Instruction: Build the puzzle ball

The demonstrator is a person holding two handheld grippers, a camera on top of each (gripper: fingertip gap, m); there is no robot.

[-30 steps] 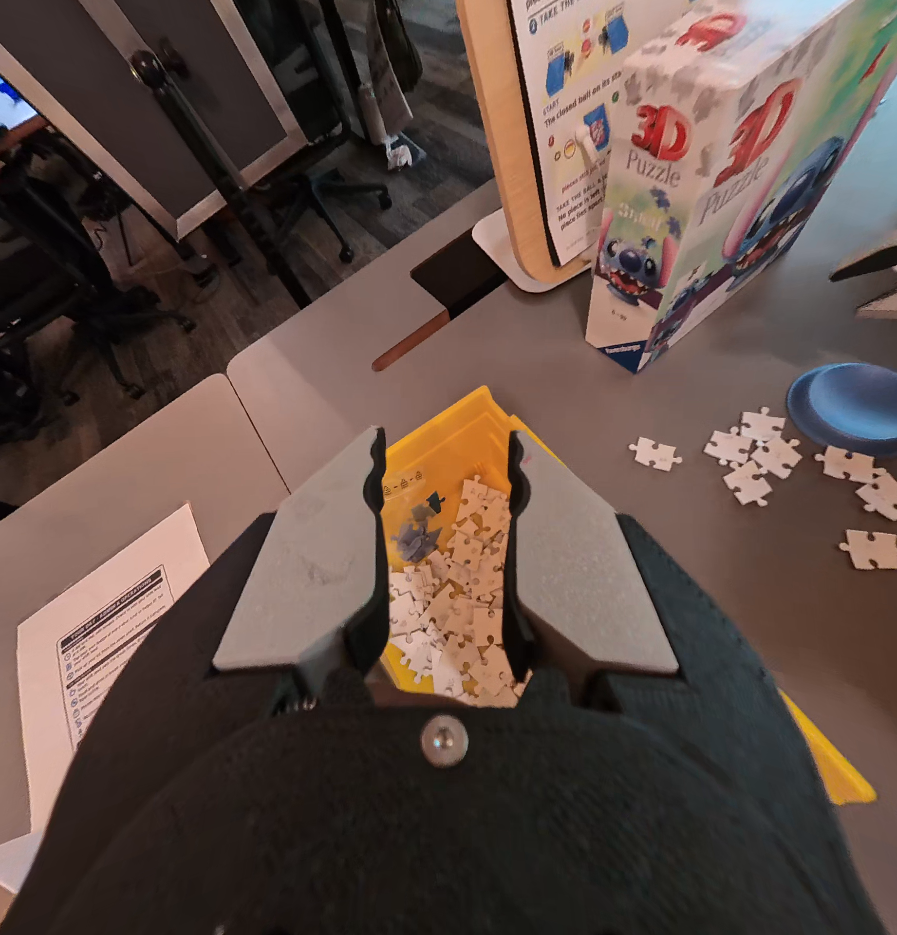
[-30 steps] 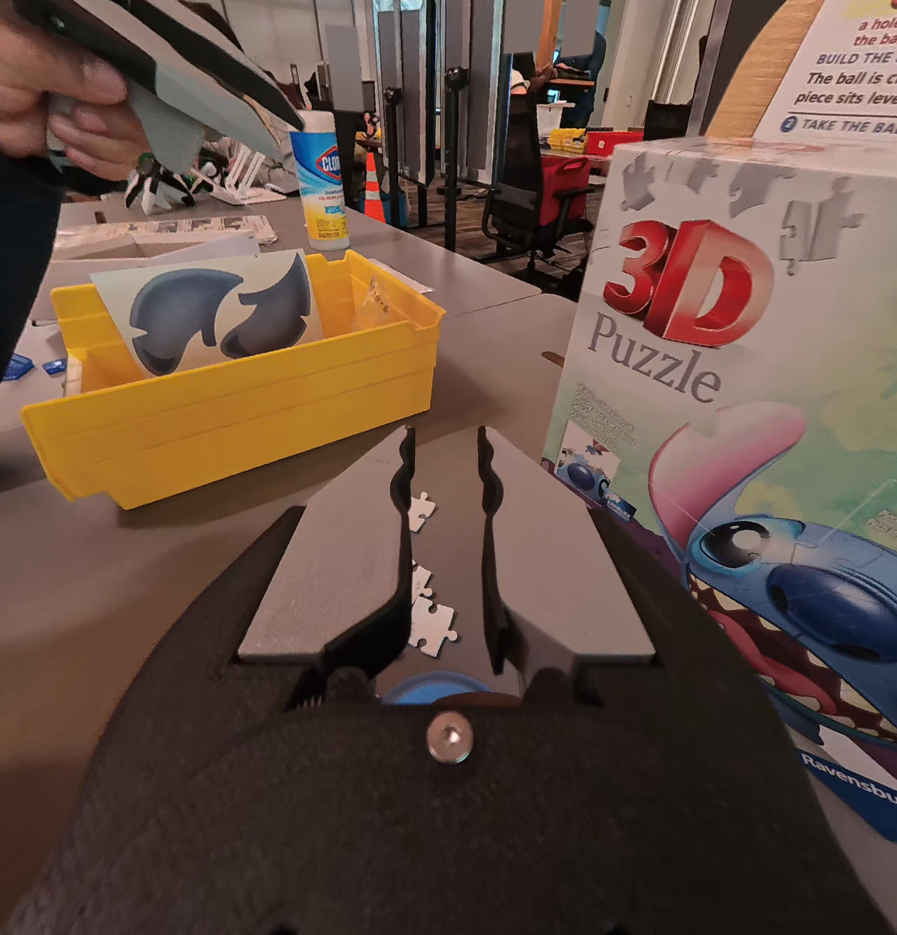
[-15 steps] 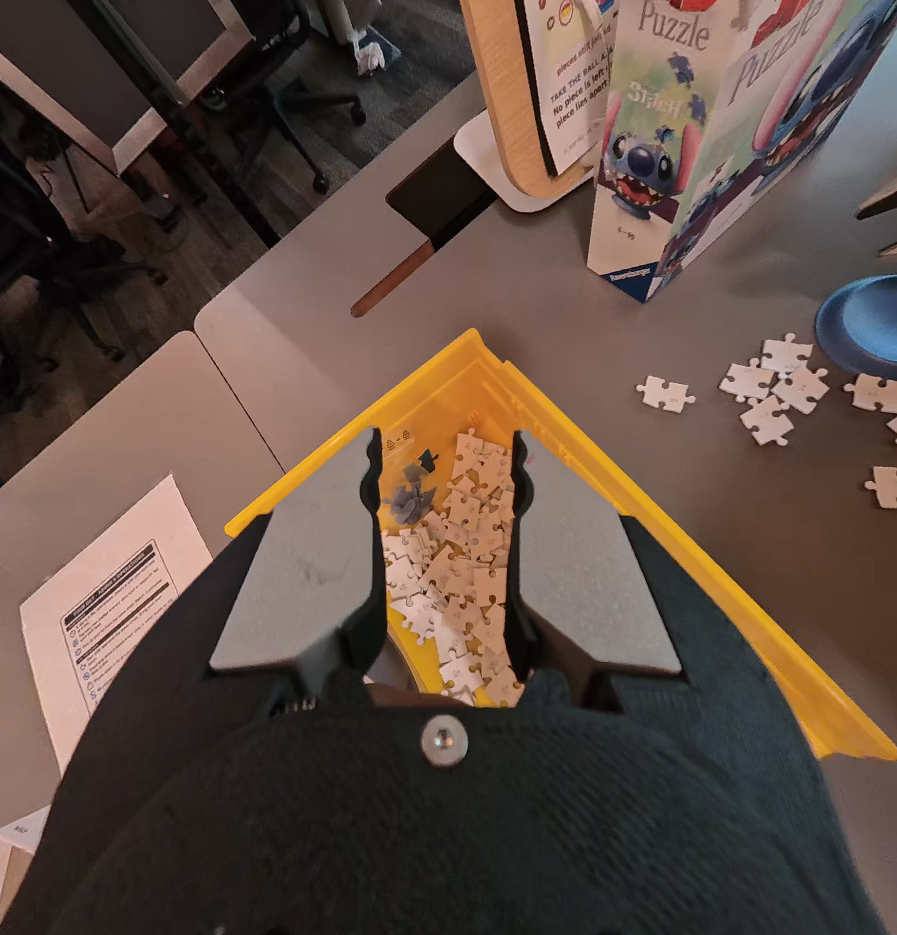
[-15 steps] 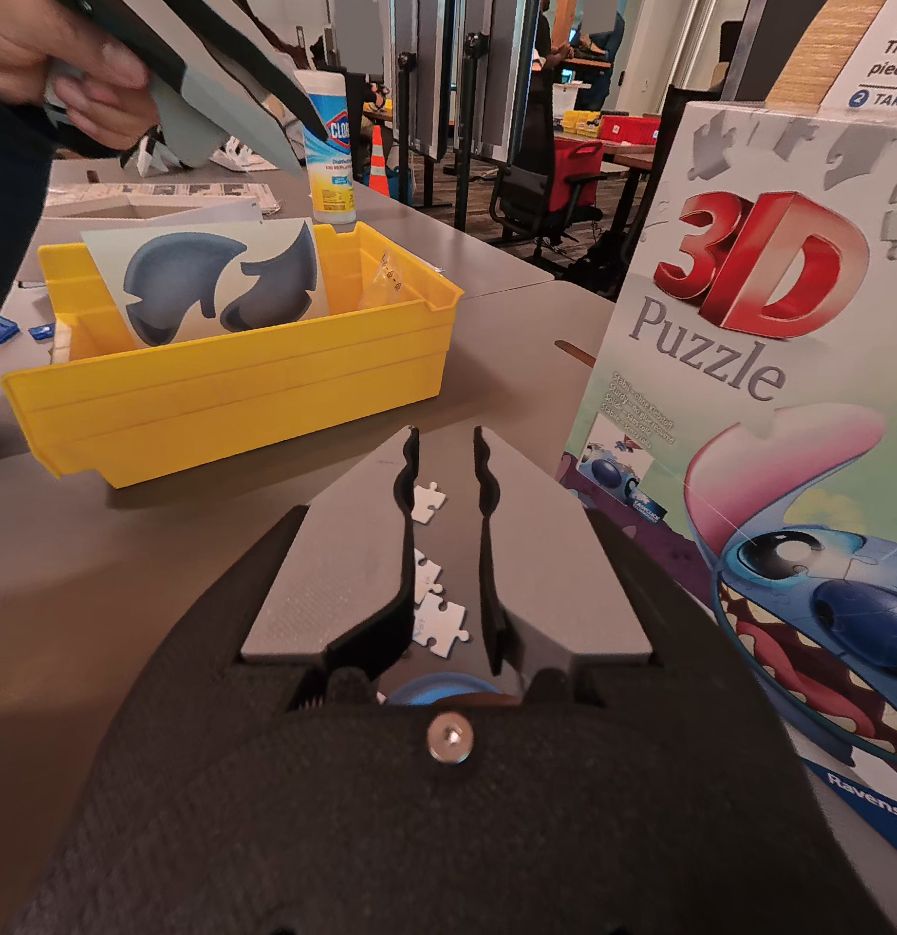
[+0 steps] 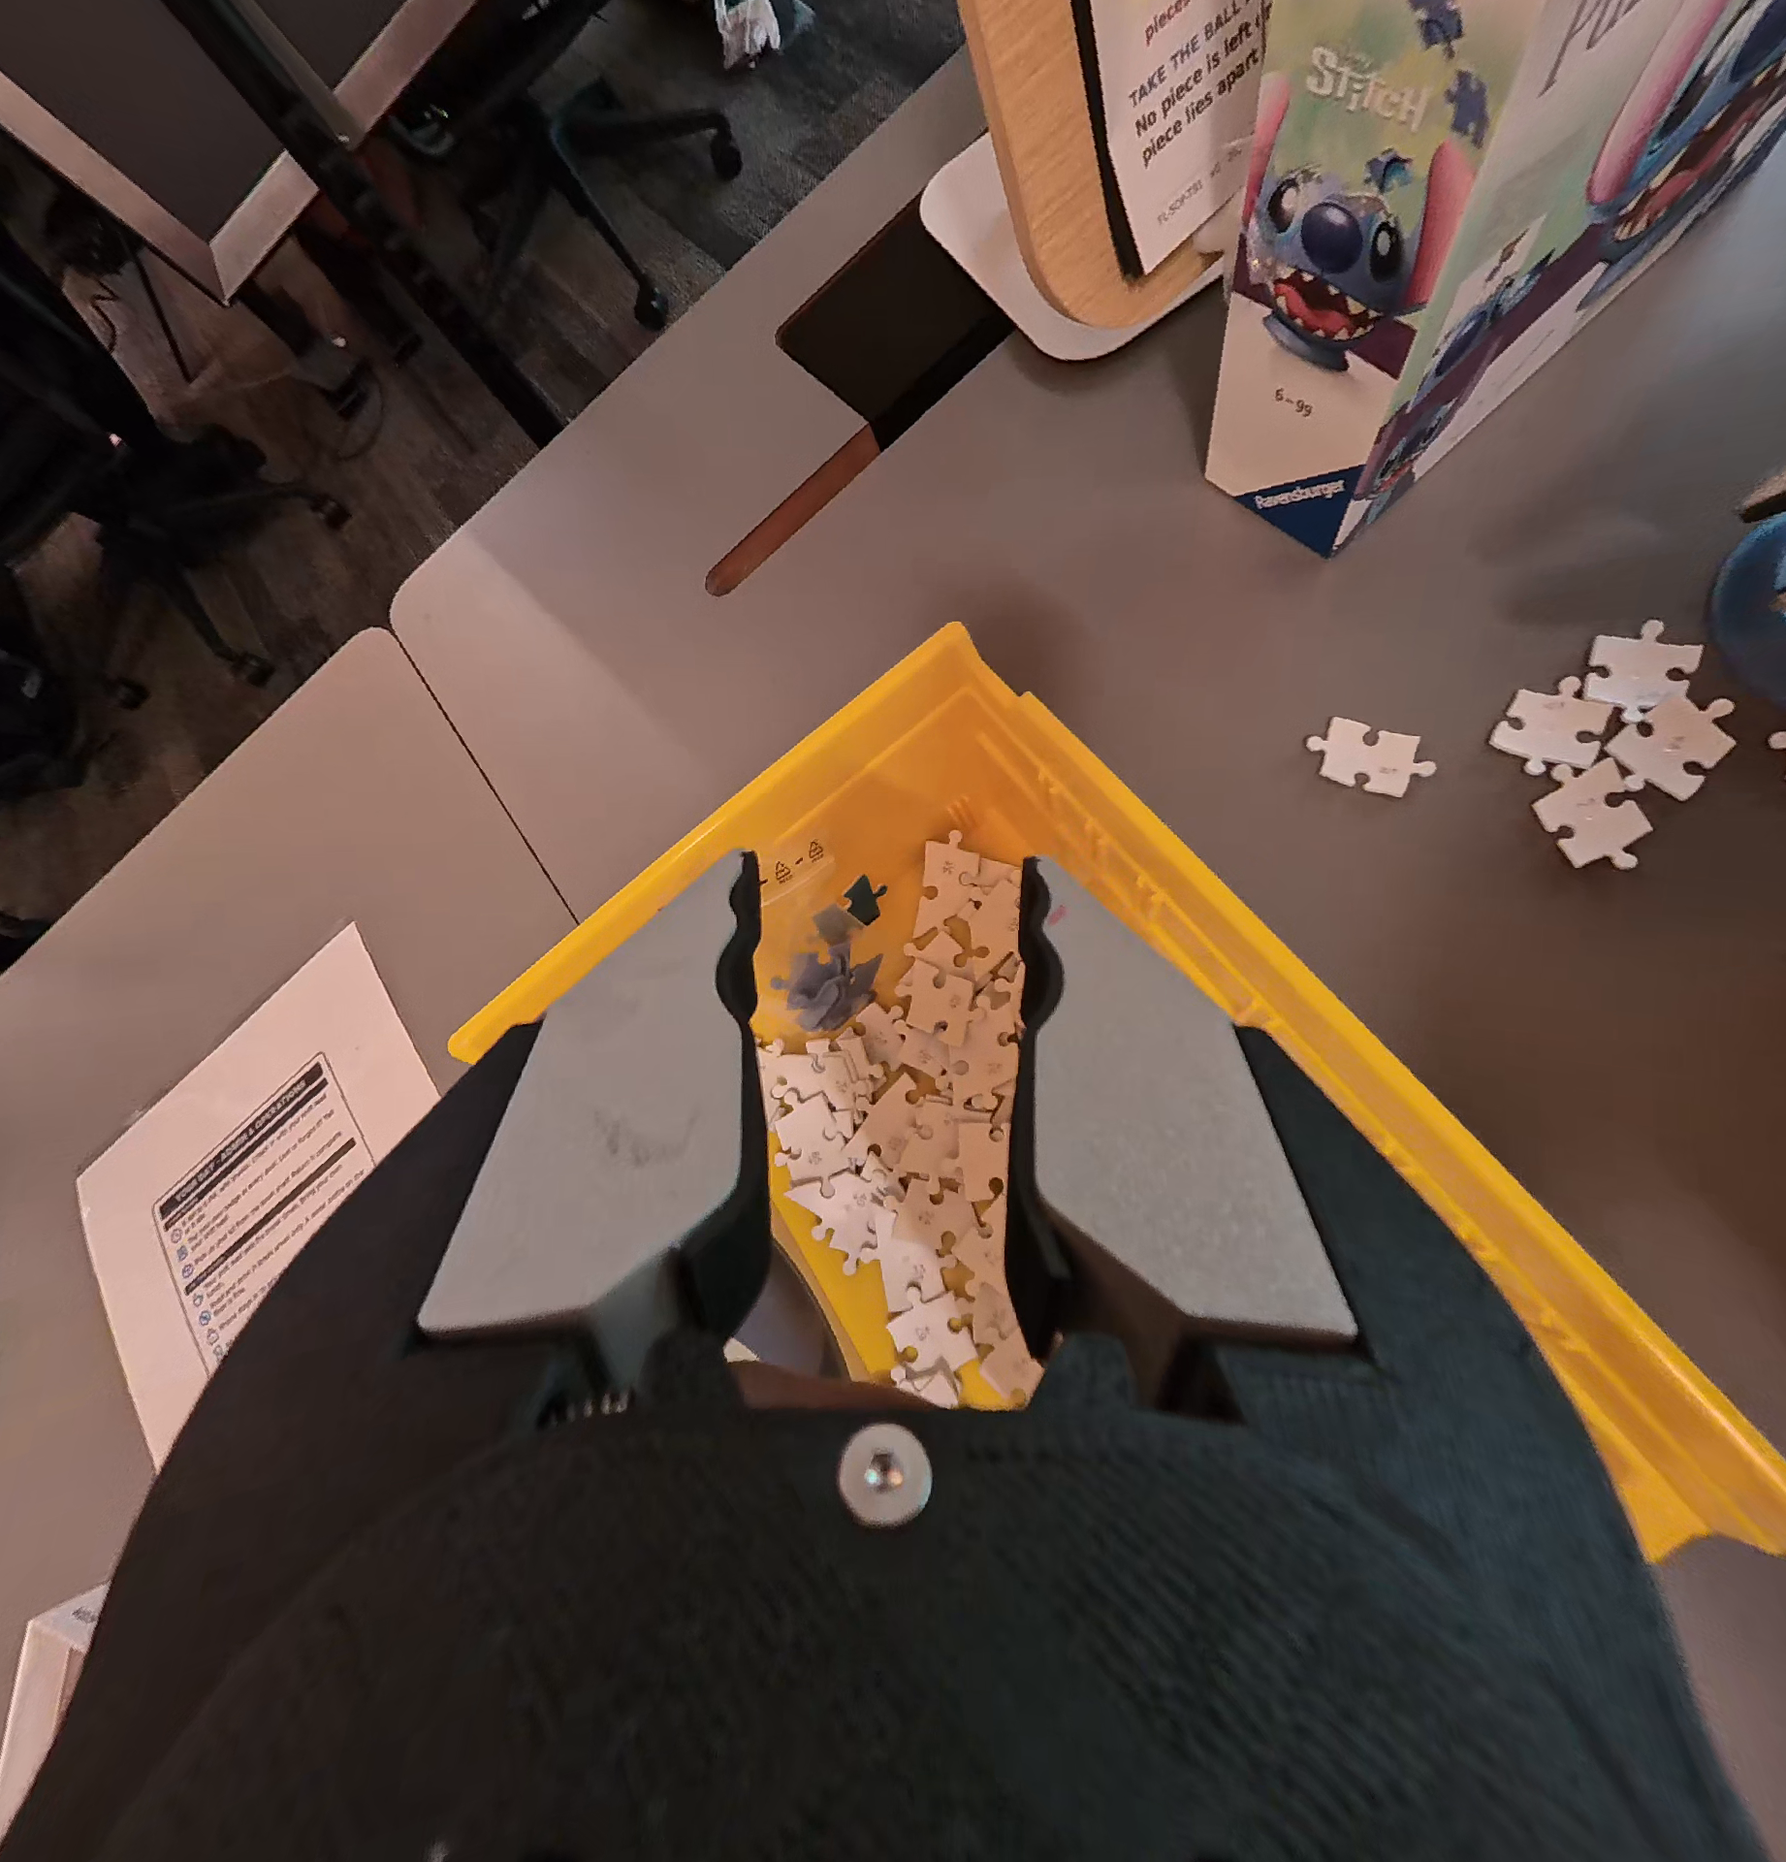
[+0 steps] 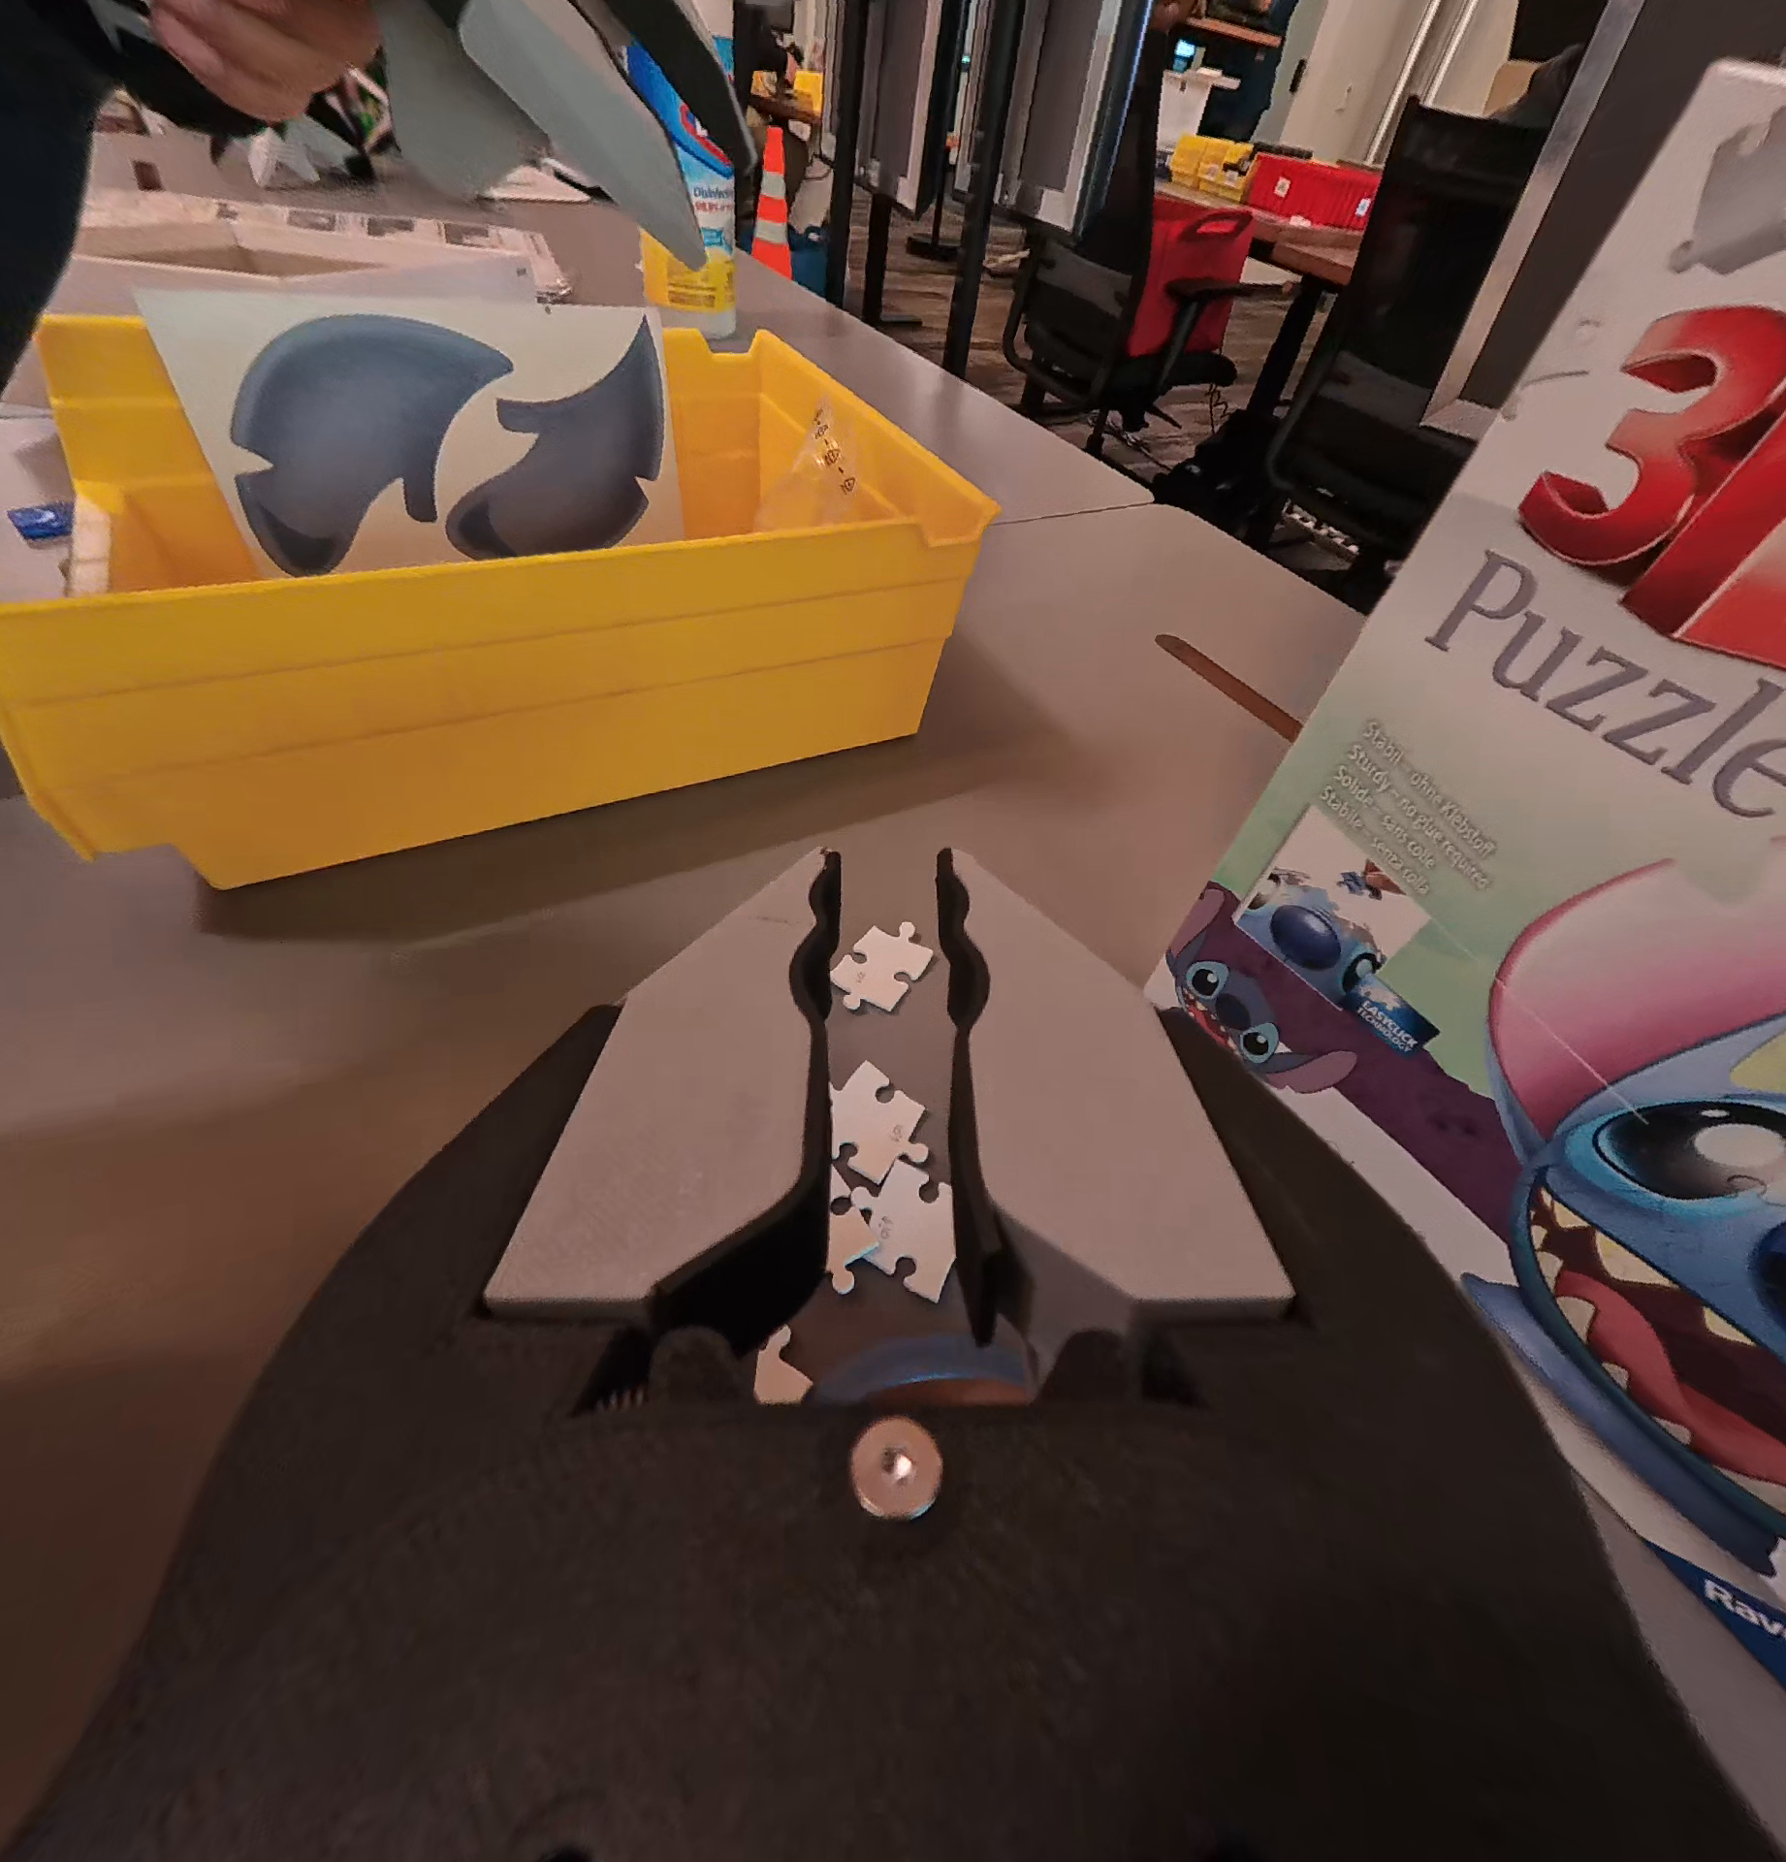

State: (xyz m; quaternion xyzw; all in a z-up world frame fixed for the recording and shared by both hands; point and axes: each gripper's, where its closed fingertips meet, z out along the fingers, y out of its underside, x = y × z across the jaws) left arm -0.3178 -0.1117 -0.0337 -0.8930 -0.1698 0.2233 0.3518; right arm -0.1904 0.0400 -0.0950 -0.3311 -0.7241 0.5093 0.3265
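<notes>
Above the yellow plastic bin [image 5: 1151, 867], the left gripper [image 5: 884, 877] hangs with jaws apart and empty, like the right gripper [image 6: 884, 867], so its wide fingers risk pinching several heaped white puzzle pieces [image 5: 909, 1118] together.

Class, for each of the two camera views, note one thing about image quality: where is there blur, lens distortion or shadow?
Left wrist view: wide-angle bending splays the table edges outward; the yellow bin and its puzzle pieces stay sharp, lighting dim and warm. Right wrist view: the puzzle box smears toward the right edge, and the bin casts a soft shadow on the table.
</notes>
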